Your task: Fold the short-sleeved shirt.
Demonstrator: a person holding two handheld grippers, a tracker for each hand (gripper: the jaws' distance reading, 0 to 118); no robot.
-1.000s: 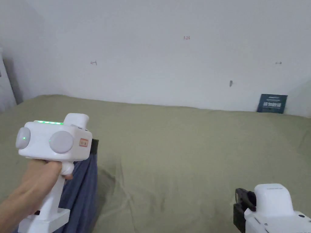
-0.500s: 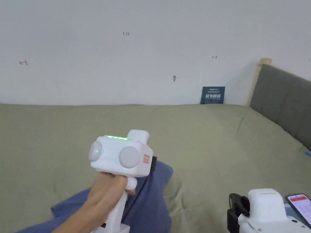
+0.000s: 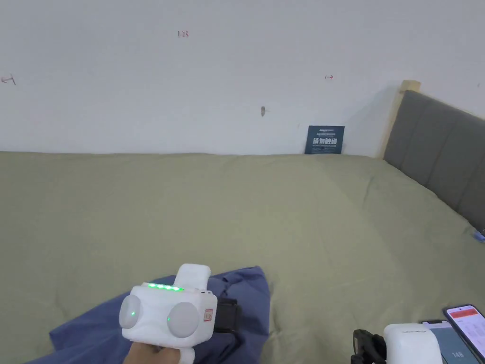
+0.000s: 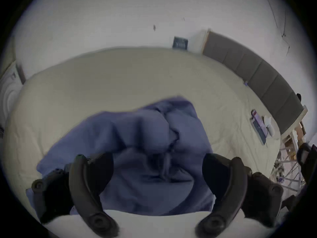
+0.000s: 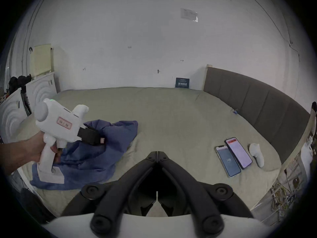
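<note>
A blue short-sleeved shirt (image 3: 248, 291) lies crumpled in a heap on the olive bed sheet (image 3: 331, 227), near the bed's front edge. My left gripper (image 3: 226, 316) hovers just over the heap. In the left gripper view its jaws stand wide apart, so the left gripper (image 4: 157, 157) is open, with the bunched shirt (image 4: 154, 130) below and nothing pinched. In the right gripper view, the left gripper (image 5: 96, 136) points at the shirt (image 5: 118, 135). My right gripper (image 5: 157, 153) is shut and empty, off to the shirt's right, low at the front edge (image 3: 372, 346).
Two phones (image 5: 233, 155) and a white controller (image 5: 256, 155) lie on the sheet at the right, near the grey headboard (image 5: 257, 104). A small dark sign (image 3: 324, 139) leans on the white wall behind the bed. A wide stretch of sheet spreads beyond the shirt.
The shirt hung from my raised left gripper a second ago. Now it lies heaped on the bed, and the left gripper is lower with its jaws apart. The head camera has panned right.
</note>
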